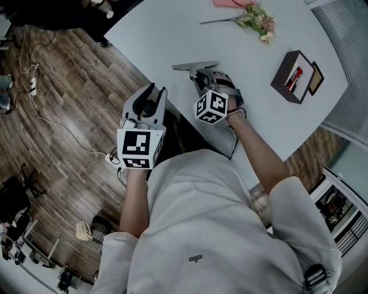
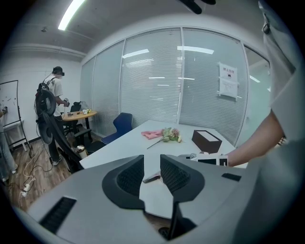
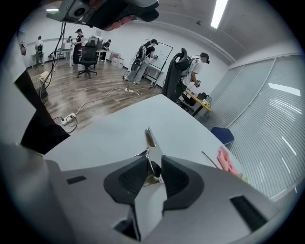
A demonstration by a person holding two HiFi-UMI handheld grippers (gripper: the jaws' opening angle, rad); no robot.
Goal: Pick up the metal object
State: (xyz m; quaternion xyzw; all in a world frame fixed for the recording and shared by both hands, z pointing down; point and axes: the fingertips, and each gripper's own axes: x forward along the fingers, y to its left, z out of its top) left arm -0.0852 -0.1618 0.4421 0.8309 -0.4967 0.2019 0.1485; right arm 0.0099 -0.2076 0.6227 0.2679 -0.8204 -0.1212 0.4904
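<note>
The metal object (image 1: 194, 66), a flat shiny piece with a long blade, lies on the white table (image 1: 167, 31) near its front edge. My right gripper (image 1: 202, 76) reaches onto it from the near side. In the right gripper view the metal object (image 3: 149, 142) stands up between the two dark pads, which close against its sides; the right gripper (image 3: 153, 167) is shut on it. My left gripper (image 1: 157, 92) hangs off the table's edge over the wooden floor, open, with nothing between its jaws. From the left gripper (image 2: 151, 167) view, the metal object (image 2: 151, 178) shows far off between its jaws.
A bunch of flowers (image 1: 257, 19) and a pink cloth (image 1: 230, 3) lie at the table's far side. A dark open box (image 1: 294, 76) with pens stands at the right. Cables and a power strip (image 1: 114, 156) lie on the floor. People and office chairs stand farther off.
</note>
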